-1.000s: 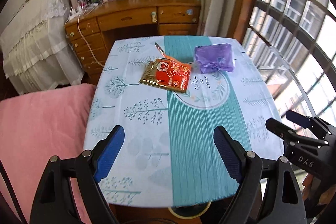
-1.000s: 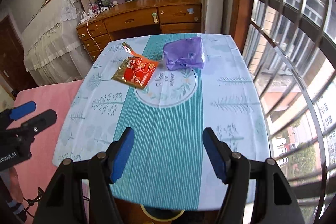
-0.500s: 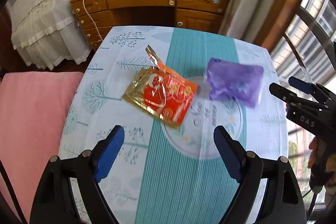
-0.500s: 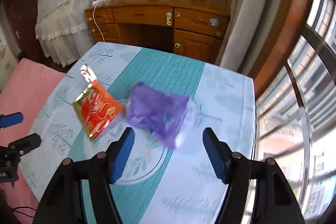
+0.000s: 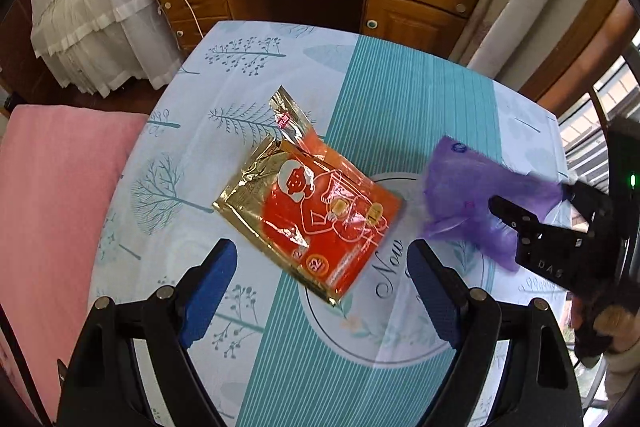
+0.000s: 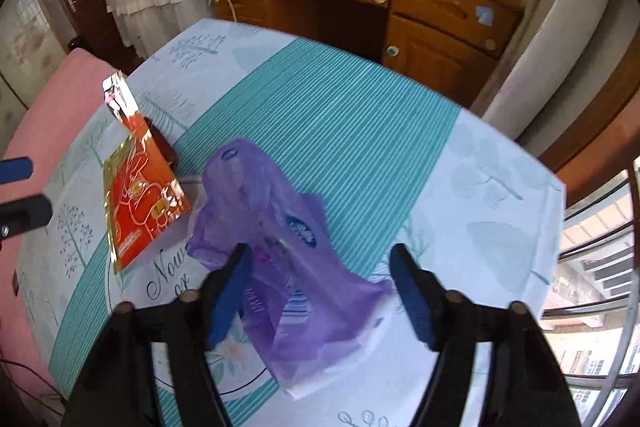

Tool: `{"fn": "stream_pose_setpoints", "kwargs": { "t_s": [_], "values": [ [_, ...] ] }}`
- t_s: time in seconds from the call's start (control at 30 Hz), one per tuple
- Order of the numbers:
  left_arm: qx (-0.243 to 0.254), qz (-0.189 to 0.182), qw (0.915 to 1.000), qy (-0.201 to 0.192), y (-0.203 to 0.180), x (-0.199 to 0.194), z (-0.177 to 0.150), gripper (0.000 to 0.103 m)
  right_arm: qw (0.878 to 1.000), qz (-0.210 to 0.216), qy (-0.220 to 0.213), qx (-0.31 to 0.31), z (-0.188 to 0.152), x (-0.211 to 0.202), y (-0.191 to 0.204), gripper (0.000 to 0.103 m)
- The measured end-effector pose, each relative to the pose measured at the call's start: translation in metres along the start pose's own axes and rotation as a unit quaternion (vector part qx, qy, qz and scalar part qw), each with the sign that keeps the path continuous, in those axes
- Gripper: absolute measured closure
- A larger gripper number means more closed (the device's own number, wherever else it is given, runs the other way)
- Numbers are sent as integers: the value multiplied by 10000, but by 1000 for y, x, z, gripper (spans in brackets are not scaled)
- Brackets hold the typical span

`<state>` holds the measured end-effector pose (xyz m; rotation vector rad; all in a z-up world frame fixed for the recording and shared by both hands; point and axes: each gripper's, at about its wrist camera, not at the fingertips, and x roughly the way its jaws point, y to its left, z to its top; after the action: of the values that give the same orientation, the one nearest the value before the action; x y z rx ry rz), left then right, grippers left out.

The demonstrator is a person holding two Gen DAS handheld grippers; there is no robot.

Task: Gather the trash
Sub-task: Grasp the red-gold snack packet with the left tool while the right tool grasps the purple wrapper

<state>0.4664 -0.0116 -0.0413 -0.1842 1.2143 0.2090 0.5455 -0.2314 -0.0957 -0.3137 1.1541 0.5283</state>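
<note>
A: Nearest, the right gripper (image 6: 320,291) straddles the purple bag (image 6: 288,247). Its jaws have just been closing, pads not yet pressing.

B: And the left gripper (image 5: 320,287)?

A: Spread wide, empty; the orange snack packet (image 5: 316,219) lies at its twelve o'clock on the tabletop (image 5: 400,99).

B: Progress?

A: Nothing collected yet. The cloth reads "Now"; the packet shows "32".

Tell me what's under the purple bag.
The purple bag lies on the tablecloth, over its teal stripe and part of the round printed emblem. The stripes show faintly through the thin plastic near its lower edge; anything beneath the thicker folds is hidden.
</note>
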Motion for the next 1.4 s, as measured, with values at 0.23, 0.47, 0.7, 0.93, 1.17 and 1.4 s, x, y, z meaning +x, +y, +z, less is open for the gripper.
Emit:
{"fn": "stream_pose_setpoints", "kwargs": {
  "t_s": [0.23, 0.47, 0.7, 0.93, 1.17, 1.4],
  "values": [
    [-246, -66, 9996, 117, 3, 26, 14, 17, 9986, 418, 20, 316, -12, 14, 0, 91],
    [-703, -60, 9968, 386, 5, 63, 29, 10, 9910, 317, -316, 1264, -20, 11, -20, 93],
    [-957, 516, 9924, 576, -3, 98, 37, 10, 9883, 463, -325, 1416, -29, 14, -25, 93],
    [-1507, 765, 9819, 854, -2, 125, 46, 9, 9869, 600, -239, 1479, -37, 22, -25, 93],
    [-2118, 661, 9680, 1170, 12, 139, 40, 19, 9864, 687, -199, 1479, -42, 24, -27, 93],
    [-2139, 471, 9698, 1074, 21, 126, 30, 56, 9858, 695, -185, 1519, -46, 23, -30, 93]
  ]
}}
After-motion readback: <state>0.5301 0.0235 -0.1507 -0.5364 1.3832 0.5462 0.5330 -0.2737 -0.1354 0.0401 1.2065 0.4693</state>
